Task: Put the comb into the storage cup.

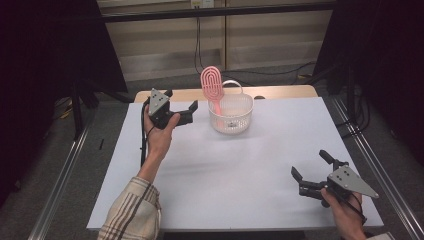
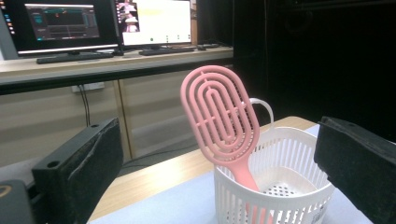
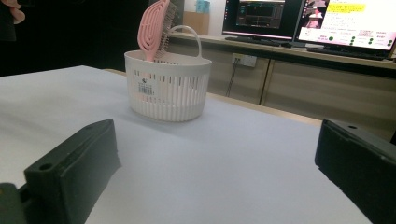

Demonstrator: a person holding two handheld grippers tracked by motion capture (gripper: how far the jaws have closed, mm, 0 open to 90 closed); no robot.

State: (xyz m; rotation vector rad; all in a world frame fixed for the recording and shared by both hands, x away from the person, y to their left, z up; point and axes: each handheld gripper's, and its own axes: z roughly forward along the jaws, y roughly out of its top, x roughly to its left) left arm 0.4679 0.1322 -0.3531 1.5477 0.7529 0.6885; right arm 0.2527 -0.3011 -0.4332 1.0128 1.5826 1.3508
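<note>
A pink hairbrush (image 1: 213,88) (image 2: 219,116) (image 3: 153,29) stands handle-down in a white slotted basket (image 1: 231,114) (image 2: 285,186) (image 3: 168,86) at the back middle of the table, its oval head leaning out over the rim. My left gripper (image 1: 182,107) is held up just left of the basket, open, with nothing between its jaws. Near the front right corner my right gripper (image 1: 310,166) is open too and holds nothing, well apart from the basket.
The white table top (image 1: 235,170) has a wooden strip (image 1: 280,92) along its far edge. Metal rails run down both sides. Monitors (image 2: 65,21) sit on a bench behind, and cables hang there.
</note>
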